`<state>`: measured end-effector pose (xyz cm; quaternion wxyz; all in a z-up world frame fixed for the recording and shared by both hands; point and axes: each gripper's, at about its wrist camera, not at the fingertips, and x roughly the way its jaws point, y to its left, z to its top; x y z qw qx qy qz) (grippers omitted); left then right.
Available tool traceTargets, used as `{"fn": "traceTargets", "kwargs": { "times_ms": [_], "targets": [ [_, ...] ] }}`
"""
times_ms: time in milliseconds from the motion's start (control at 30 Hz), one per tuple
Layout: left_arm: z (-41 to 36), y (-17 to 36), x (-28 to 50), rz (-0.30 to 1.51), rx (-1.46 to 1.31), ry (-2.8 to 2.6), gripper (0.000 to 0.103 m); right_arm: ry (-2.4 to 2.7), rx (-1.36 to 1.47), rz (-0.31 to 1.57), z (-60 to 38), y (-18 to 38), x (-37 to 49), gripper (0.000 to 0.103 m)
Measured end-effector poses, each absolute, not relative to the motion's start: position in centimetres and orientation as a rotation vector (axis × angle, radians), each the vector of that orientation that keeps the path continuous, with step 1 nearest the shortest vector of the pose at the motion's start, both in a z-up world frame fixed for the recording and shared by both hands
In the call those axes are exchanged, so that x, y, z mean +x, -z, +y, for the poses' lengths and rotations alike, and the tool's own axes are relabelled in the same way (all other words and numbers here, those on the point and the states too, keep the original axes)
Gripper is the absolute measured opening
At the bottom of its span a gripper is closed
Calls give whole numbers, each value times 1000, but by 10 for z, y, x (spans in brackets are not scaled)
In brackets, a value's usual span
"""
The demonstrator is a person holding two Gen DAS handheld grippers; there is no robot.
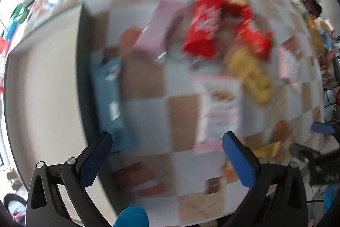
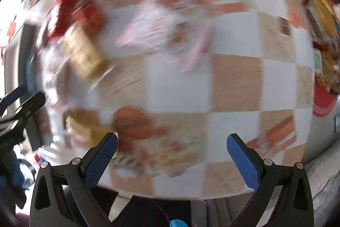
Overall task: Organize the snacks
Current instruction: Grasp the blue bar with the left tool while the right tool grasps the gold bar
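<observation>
Both views are blurred. The left gripper (image 1: 166, 149) and right gripper (image 2: 172, 149) are seen spread, empty, above the checkered table (image 1: 180, 118). A blue box (image 1: 108, 99) lies lengthwise beside a grey tray (image 1: 42, 86); red bags (image 1: 204, 24) are piled farther off

Both wrist cams look down, sharing checkered table (image 1: 182, 112).

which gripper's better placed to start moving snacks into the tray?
Left, probably. The left gripper is open with the grey tray right beside it and the blue box against the tray's wall. The right gripper, also open, sees that tray only at its far left edge. Both views are blurred.
</observation>
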<state>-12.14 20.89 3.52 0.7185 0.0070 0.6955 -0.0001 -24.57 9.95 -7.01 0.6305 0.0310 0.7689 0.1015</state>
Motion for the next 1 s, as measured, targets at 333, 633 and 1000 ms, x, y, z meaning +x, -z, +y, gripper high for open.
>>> {"fn": "traceTargets", "kwargs": {
  "times_ms": [333, 633, 1000],
  "targets": [
    [236, -28, -94, 1534, 25, 3, 103, -474, -361, 1691, 205, 60, -272, 103],
    [249, -5, -57, 1562, 11, -72, 103, -424, -369, 1755, 228, 85, -254, 103],
    [249, -2, -60, 1630, -27, -106, 103, -421, -363, 1775, 248, 107, -214, 103]
  ]
}}
